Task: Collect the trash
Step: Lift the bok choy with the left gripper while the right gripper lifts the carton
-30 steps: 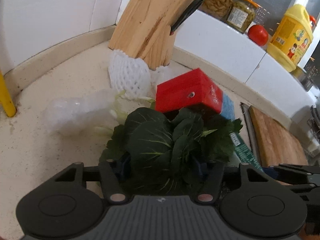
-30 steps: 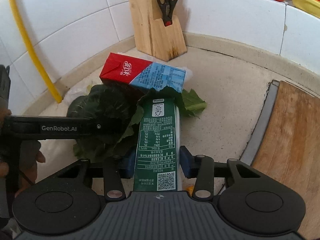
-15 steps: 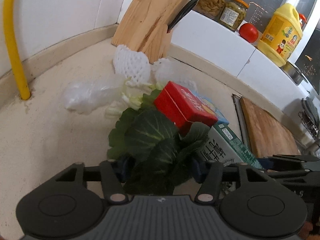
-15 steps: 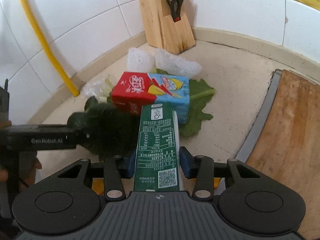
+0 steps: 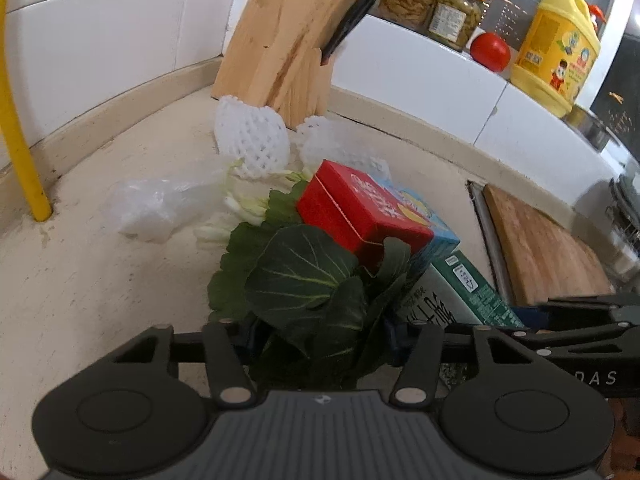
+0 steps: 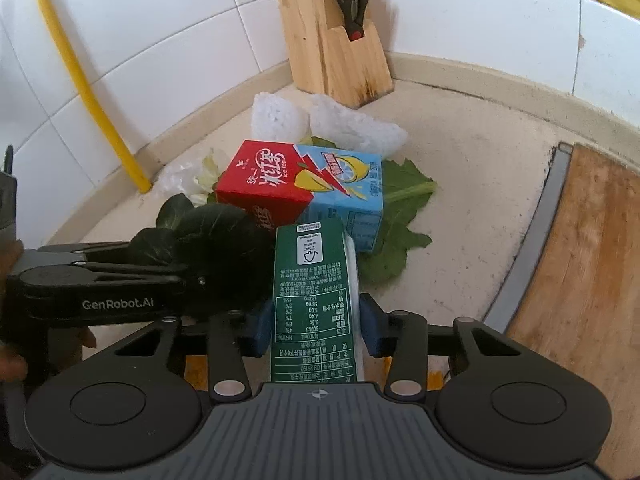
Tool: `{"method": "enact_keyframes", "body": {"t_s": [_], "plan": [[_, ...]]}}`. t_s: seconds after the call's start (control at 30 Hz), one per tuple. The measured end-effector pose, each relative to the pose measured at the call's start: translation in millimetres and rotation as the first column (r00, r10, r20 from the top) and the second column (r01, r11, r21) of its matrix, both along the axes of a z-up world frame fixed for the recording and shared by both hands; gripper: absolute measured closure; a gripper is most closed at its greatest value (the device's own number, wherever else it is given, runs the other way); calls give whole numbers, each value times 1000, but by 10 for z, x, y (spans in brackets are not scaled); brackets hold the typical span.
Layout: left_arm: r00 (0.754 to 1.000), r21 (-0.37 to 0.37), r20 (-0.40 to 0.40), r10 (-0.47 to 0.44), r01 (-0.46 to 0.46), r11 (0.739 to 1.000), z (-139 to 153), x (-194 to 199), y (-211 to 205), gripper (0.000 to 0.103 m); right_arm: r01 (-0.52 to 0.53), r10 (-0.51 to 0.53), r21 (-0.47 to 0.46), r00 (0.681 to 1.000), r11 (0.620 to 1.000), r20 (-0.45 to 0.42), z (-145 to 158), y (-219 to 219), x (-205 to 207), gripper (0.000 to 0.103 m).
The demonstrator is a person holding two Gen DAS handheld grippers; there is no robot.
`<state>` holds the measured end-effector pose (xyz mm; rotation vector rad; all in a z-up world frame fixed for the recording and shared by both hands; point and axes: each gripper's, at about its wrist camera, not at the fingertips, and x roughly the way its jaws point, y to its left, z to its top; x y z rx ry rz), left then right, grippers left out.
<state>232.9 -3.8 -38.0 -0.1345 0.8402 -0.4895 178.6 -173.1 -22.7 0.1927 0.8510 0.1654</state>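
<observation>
Looking along the left gripper [image 5: 320, 340], its jaws have just been closing and now clamp a bunch of dark green leaves [image 5: 312, 284] just above the beige counter [image 5: 100, 280]; behind the leaves a red and blue drink box [image 5: 360, 216] leans on a green carton [image 5: 452, 296], with white foam nets [image 5: 252, 140] and a clear plastic bag [image 5: 152, 208] near the knife block [image 5: 284, 40]. From the right wrist, the right gripper [image 6: 316, 324] pinches the green carton [image 6: 312, 300] lengthwise between its blue pads [image 6: 368, 324], the red and blue drink box [image 6: 300, 188] touching its far end, atop a leaf [image 6: 400, 216], beside a wooden cutting board [image 6: 580, 260]
</observation>
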Motion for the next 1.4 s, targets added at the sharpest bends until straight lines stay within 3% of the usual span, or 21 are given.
{"method": "enact_keyframes", "body": {"t_s": [0.37, 0.9, 1.4], "plan": [[998, -36, 43, 41, -40, 999, 239, -264, 153, 56, 17, -21, 72, 998, 997, 64, 211, -136, -204, 52], [986, -38, 111, 125, -122, 992, 505, -579, 167, 56, -39, 28, 86, 991, 995, 133, 358, -127, -315, 52], [964, 44, 101, 245, -251, 967, 488, -859, 163, 56, -118, 102, 124, 986, 985, 128, 305, -120, -311, 52]]}}
